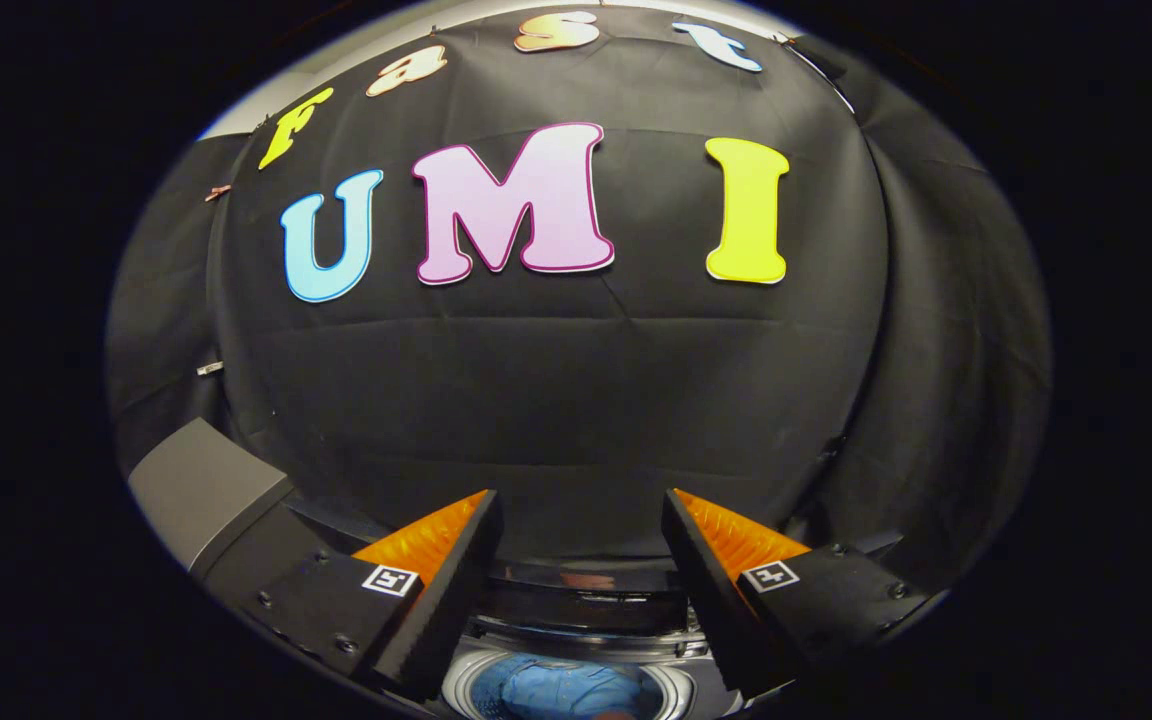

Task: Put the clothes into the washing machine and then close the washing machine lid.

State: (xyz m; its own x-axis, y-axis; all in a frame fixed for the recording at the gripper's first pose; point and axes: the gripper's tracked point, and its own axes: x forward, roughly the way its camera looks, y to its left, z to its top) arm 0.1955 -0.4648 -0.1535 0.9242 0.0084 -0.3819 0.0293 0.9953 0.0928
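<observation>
Fingers of the gripper (pixel 581 560) spread wide, nothing between them. Below and between them, blue clothes (pixel 564 692) already lie inside the washing machine (pixel 576 600) drum. Lid looks still open; closing it seems the remaining step. Grey box (pixel 201 490) stands beside.

No readable text, brand or number is found on the washing machine (pixel 576 610) or on the grey block (pixel 201 490) beside it. On each finger of the hand-held gripper (pixel 581 540), 1 small square black-and-white marker (pixel 391 579) is carried; only a coded pattern is shown there, not letters. The fingers are held apart, with nothing between them.
</observation>
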